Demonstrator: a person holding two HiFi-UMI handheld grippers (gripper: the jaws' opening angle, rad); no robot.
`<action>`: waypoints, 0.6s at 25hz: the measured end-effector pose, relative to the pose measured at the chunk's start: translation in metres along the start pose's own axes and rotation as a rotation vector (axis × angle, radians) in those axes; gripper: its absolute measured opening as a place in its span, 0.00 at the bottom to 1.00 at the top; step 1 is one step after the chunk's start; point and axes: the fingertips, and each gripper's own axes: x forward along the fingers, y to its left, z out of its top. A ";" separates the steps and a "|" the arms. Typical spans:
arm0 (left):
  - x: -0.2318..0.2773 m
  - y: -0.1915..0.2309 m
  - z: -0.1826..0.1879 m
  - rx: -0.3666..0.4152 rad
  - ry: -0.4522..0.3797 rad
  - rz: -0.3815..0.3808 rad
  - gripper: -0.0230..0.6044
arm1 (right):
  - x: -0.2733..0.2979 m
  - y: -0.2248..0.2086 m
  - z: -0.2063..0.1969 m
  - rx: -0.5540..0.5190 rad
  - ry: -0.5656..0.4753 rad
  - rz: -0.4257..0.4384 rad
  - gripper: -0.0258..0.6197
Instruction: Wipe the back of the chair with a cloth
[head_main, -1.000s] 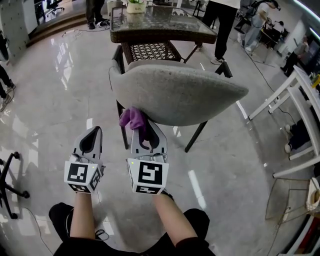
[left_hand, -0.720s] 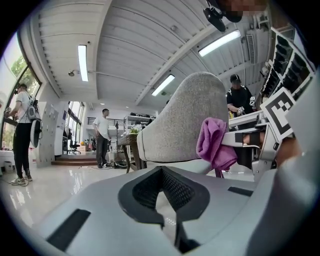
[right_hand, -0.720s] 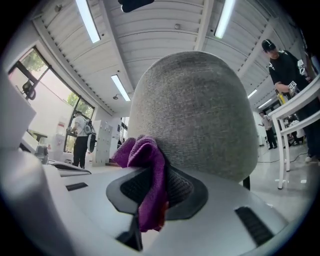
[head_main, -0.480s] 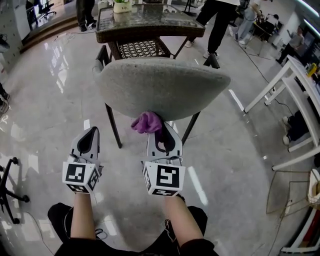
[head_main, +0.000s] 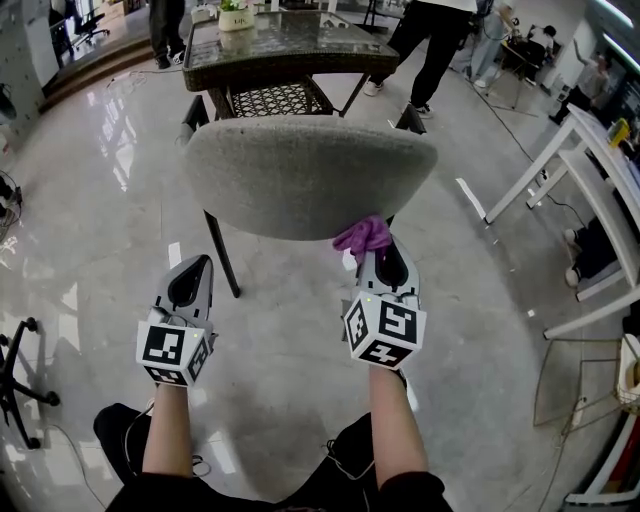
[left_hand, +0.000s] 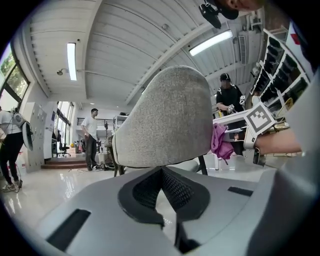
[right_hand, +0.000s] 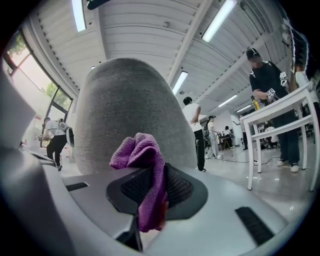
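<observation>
Swept rightward along the lower edge of the chair's rounded grey fabric backrest (head_main: 310, 175), the crumpled purple microfibre cloth (head_main: 363, 236) now sits at the backrest's 5 o'clock corner. Half a second ago it was near the bottom centre, and a second ago at the 7 o'clock corner. The cloth lies against the fabric, pinched in the right gripper (head_main: 388, 262), whose jaws are closed on it. In the right gripper view a bunch of it stands above the pads and a tail hangs down between them, with the backrest filling the view behind.

The left gripper (head_main: 195, 270) hangs apart at 7 o'clock of the backrest, below it and touching nothing. Its jaws are drawn together with nothing between them. Its own view looks up at the backrest, with the cloth at 3 o'clock.

Beyond the chair, at 12 o'clock in the head view, stands a dark wicker table with a glass top (head_main: 290, 45). A white-framed table (head_main: 560, 165) stands at 3 o'clock on the glossy pale stone floor (head_main: 90, 230), and several people (head_main: 440, 40) stand along the far edge.
</observation>
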 end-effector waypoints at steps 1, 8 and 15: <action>0.000 -0.002 0.000 0.001 0.001 -0.005 0.05 | 0.002 -0.006 -0.003 0.002 0.012 -0.011 0.16; -0.007 0.003 0.003 -0.004 -0.008 -0.012 0.05 | 0.009 -0.012 -0.007 -0.021 0.038 -0.033 0.16; -0.020 0.019 0.004 -0.011 -0.015 -0.027 0.05 | -0.015 -0.005 -0.009 -0.012 0.040 -0.070 0.16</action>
